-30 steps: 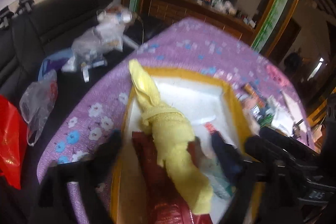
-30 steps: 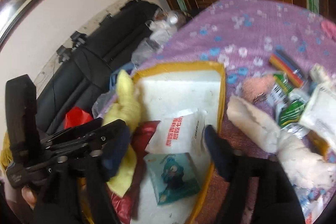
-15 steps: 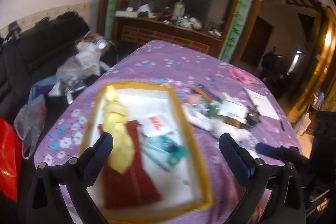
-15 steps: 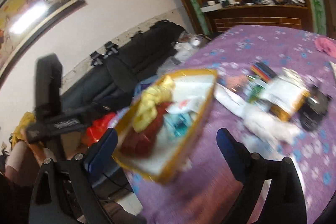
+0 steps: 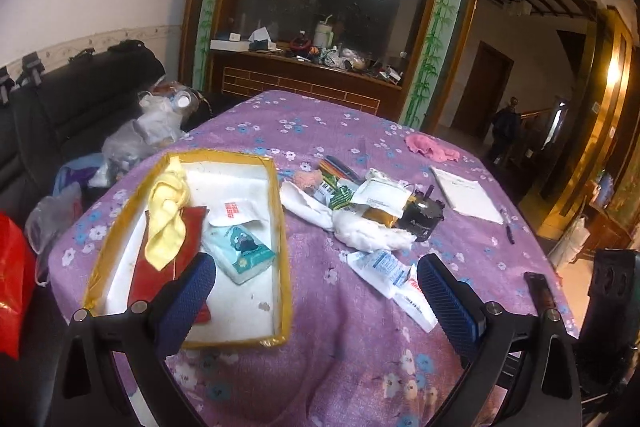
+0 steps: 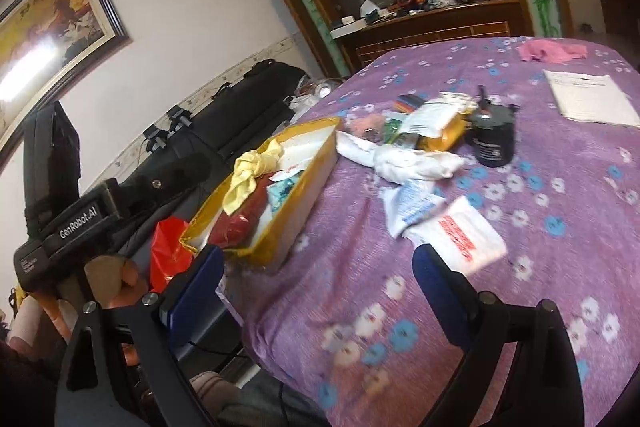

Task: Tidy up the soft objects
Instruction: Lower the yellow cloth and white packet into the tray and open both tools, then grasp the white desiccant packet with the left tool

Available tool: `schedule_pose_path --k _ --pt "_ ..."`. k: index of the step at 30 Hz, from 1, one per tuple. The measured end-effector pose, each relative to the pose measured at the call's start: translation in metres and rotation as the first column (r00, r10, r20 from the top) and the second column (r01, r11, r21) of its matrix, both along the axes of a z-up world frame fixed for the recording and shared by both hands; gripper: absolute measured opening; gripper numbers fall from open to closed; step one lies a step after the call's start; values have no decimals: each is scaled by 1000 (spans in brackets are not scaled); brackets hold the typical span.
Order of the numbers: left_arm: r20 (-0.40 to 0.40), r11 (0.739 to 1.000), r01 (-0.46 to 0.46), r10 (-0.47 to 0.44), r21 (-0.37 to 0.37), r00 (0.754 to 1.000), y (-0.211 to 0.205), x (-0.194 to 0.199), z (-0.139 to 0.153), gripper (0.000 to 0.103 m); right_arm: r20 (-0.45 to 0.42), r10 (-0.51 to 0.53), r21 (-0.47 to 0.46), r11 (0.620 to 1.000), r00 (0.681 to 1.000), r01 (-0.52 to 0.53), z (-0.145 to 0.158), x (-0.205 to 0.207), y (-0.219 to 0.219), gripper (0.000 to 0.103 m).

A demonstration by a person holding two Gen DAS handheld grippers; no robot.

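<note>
**Purple-clothed surface: sorting partly complete, both claws empty**

Purple floral cloth covers the surface (image 5: 344, 307) from the near edge to the far end.

1. Nearest the viewer, the left claw (image 5: 312, 291) hangs above the cloth with its blue pads spread and nothing between them. The right claw (image 6: 316, 279) is likewise spread and empty, over the near corner of the surface.
2. Just beyond the left claw sits the yellow-rimmed tray (image 5: 280, 211). It already holds a yellow cloth (image 5: 168, 211) draped over a red cloth (image 5: 160, 267), a teal tissue pack (image 5: 244, 251) and a white packet (image 5: 236, 211). Judged from this, the task is roughly half done.
3. Beside the tray, still loose on the surface: two flat white packets (image 5: 384, 275), a white cloth (image 5: 352, 227) lying crumpled, and a mixed heap of wrappers against a black jar (image 5: 420, 219). These appear to be what remains.
4. Farther off, well apart from the heap, lie a pink cloth (image 5: 430, 147) and a paper pad (image 5: 468, 193).
5. Room: a black sofa (image 5: 60, 99) to the left carries plastic bags; a cluttered wooden sideboard (image 5: 304, 75) stands behind the surface.
</note>
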State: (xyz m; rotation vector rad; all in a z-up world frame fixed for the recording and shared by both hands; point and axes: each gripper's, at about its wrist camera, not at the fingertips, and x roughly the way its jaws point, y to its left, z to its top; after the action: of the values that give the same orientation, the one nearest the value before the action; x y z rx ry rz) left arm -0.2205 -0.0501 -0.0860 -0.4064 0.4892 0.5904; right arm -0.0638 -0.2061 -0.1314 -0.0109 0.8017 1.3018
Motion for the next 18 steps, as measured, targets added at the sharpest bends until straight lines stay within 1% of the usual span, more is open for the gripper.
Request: schedule_pose_path --k 4,6,9,11,14,16,18 --pt "-43 999 44 -45 -13 998 -7 9 -8 102 -66 -25 -22 999 998 24 -12 9 -3 95" --pt "-70 995 93 -94 -20 993 -11 17 -10 102 -91 -30 -41 999 995 26 -16 14 -4 95" --pt "-90 984 179 -178 -3 980 -19 26 -8 102 -121 -38 -53 998 992 32 -20 22 -9 95" --pt "-84 974 225 -226 -24 971 -21 29 -8 102 -118 -47 -50 998 992 42 -18 24 -14 95" --pt "-93 971 230 -235 -59 968 -20 34 -13 102 -105 -52 -47 998 993 47 -18 24 -18 95" --pt "-99 965 247 -256 -93 962 -18 40 -19 102 -120 -56 -54 997 991 50 -23 26 -19 95" --pt "-108 965 247 -256 -94 961 -18 43 -23 102 -128 -61 -66 996 990 53 -30 28 -18 95"
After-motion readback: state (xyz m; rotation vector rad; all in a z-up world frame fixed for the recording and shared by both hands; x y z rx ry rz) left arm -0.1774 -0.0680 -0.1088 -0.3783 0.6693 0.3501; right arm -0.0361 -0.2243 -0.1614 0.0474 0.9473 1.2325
